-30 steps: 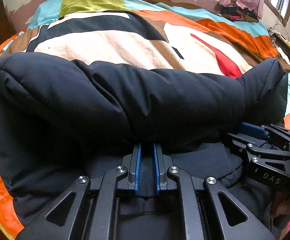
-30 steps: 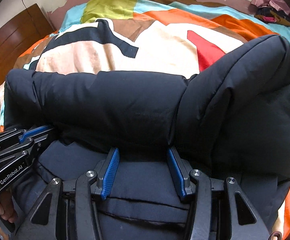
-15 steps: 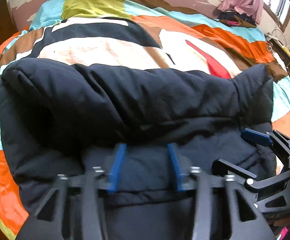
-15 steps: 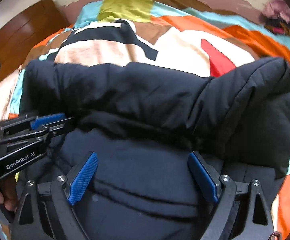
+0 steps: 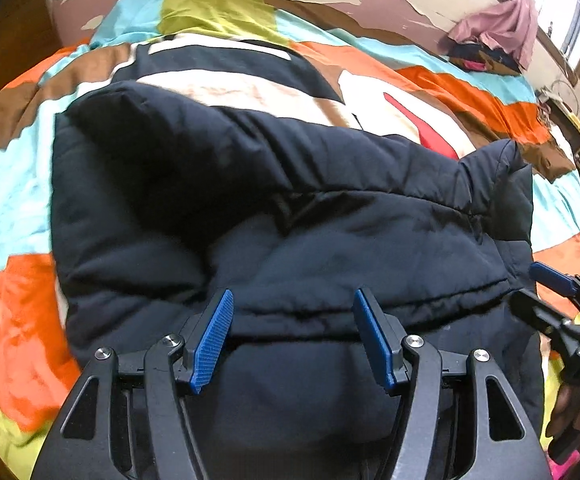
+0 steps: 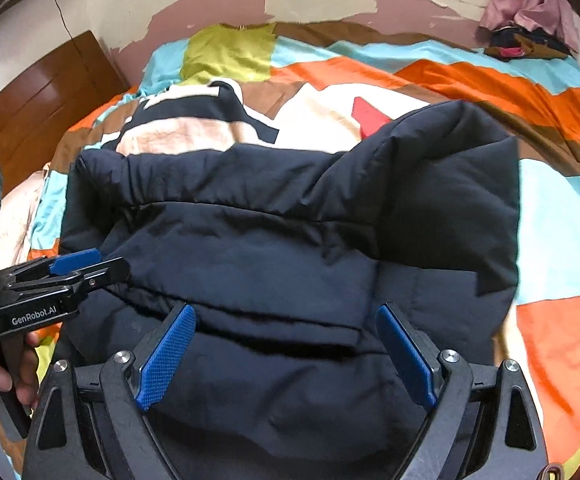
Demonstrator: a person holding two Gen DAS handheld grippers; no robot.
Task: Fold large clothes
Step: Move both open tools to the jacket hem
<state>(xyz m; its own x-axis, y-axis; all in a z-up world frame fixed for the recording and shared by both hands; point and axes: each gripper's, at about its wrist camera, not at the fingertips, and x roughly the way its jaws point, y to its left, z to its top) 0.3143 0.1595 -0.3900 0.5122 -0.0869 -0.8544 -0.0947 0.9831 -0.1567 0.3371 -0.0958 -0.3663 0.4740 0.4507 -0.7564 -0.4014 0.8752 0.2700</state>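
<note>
A dark navy padded jacket (image 5: 290, 184) lies folded into a thick bundle on a bed, its near flap laid over the top (image 6: 249, 256). My left gripper (image 5: 293, 296) hovers just above the jacket's near edge. Its jaws are opening, and the blue pads stand apart with nothing pressed between them. My right gripper (image 6: 285, 310) is open wide over the same near edge, free of the fabric. In the right wrist view the left gripper (image 6: 85, 268) shows at the jacket's left side, a hand on its handle. The right gripper (image 5: 550, 280) appears at the far right of the left wrist view.
The patchwork bedspread (image 5: 17, 184) of orange, light blue, green and cream spreads around the jacket. A pile of pink and dark clothes (image 5: 494, 36) lies at the far right corner. A wooden headboard (image 6: 37, 120) stands at the left, with a peeling pink wall behind.
Both grippers were closed on the jacket's near fold. They have spread their jaws, let the fabric go and drawn up and back, so more of the jacket shows.
</note>
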